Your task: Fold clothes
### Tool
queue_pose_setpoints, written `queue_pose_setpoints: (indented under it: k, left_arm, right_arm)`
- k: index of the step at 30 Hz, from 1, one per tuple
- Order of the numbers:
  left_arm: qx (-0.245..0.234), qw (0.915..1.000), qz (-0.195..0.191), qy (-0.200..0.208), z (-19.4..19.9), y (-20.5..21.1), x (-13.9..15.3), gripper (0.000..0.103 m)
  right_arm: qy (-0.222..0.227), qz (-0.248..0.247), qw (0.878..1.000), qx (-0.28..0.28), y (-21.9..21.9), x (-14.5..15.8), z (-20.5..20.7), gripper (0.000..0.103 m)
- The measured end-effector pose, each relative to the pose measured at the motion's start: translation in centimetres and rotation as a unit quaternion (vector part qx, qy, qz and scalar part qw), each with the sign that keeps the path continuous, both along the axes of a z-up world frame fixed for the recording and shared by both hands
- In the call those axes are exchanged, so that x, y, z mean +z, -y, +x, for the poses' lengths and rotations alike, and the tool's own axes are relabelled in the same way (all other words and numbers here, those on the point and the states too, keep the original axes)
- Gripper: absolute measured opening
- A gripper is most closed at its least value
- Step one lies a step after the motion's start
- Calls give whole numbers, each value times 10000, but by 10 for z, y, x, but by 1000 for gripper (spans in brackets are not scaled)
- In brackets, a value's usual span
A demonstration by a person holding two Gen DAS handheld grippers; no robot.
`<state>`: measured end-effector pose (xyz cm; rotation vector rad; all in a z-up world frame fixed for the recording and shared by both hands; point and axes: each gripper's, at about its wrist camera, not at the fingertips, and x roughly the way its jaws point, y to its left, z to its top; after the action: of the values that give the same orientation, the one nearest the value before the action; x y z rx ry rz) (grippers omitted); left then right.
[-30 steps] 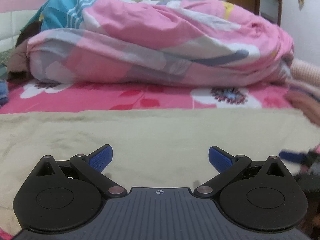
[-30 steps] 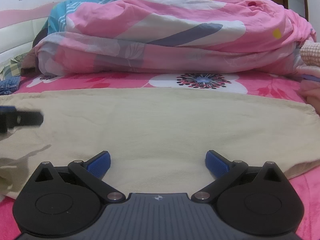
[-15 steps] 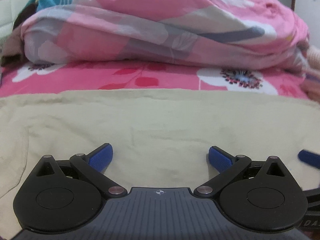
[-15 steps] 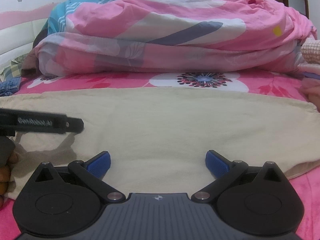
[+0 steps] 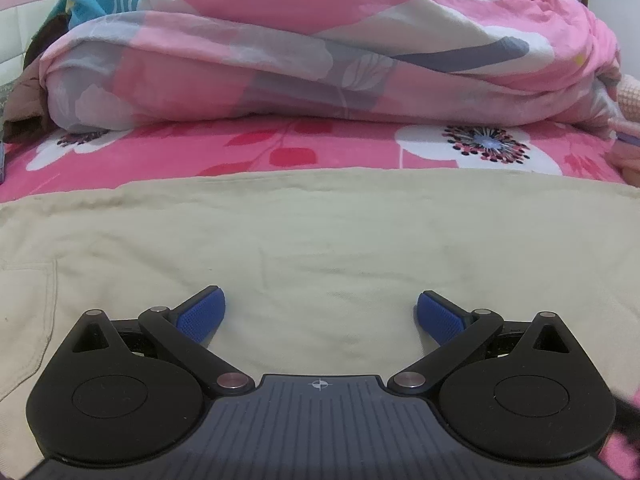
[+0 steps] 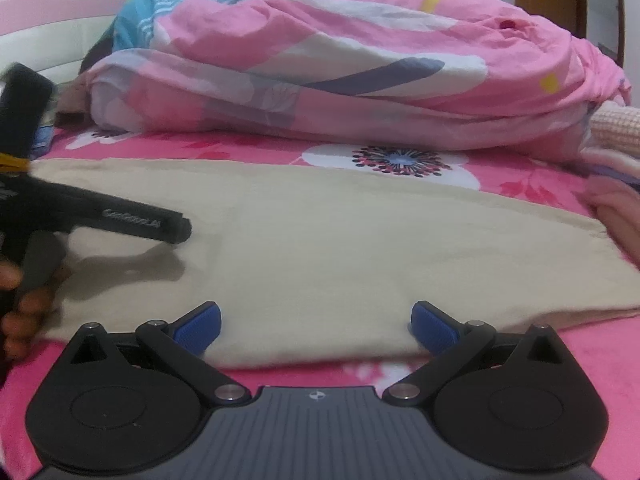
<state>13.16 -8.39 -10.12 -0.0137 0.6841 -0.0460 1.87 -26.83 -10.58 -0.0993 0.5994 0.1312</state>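
A beige garment lies flat on the pink flowered bed sheet, with a stitched pocket seam at its left side. My left gripper is open just above the cloth, nothing between its blue pads. In the right wrist view the same beige garment spreads across the bed, and my right gripper is open at its near edge, holding nothing. The left tool shows as a black bar over the cloth's left part, with a person's fingers on its handle.
A bunched pink patterned quilt fills the back of the bed. A cream knitted item lies at the far right. The headboard and wall stand at the left.
The left gripper has moved forward and rightward over the beige garment, reaching further into the right view. The right gripper has pulled back slightly to the garment's near edge. Both stay open.
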Motion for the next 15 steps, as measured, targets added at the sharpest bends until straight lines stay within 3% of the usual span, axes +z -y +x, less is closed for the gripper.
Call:
queue_pose_setpoints:
  k: [2, 15]
  left_arm:
    - [0, 10000, 18, -4, 0, 1, 0, 103]
    - [-9, 10000, 32, -16, 1, 0, 0, 103]
  right_arm:
    - [107, 45, 9999, -121, 7, 9, 1, 103]
    - [-373, 54, 9992, -154, 55, -5, 61, 103]
